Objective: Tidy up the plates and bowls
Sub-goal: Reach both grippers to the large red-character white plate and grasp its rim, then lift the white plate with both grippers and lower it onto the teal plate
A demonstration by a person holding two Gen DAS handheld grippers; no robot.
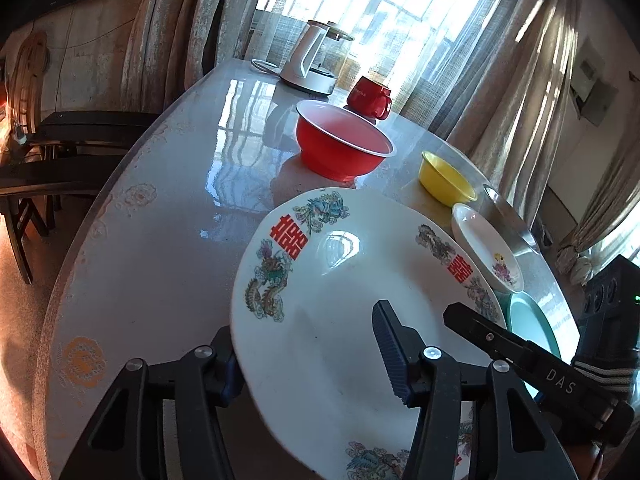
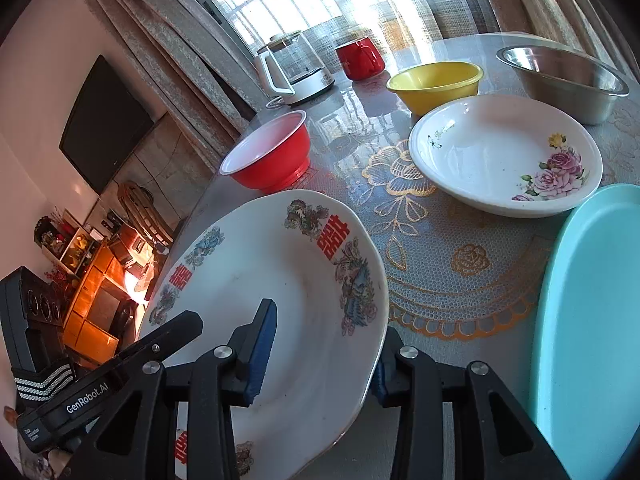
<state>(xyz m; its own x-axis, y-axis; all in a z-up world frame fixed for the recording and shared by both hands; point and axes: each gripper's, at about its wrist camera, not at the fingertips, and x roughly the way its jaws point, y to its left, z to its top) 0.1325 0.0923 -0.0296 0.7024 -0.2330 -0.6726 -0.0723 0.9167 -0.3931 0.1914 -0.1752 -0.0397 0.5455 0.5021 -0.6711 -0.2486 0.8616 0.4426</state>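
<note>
left gripper (image 1: 312, 360) clamped on near rim of dragon plate (image 1: 340, 280), one finger above, one below. right gripper (image 2: 320, 356) grips the opposite rim likewise. plate tilted over table (image 1: 160, 240); red bowl (image 1: 340, 148) beyond, floral dish (image 2: 504, 156) and teal plate (image 2: 592, 320) beside.

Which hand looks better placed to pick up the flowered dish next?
Right, probably: the flowered dish lies just ahead of the right tongs; from the left tongs it sits beyond the big plate.
</note>
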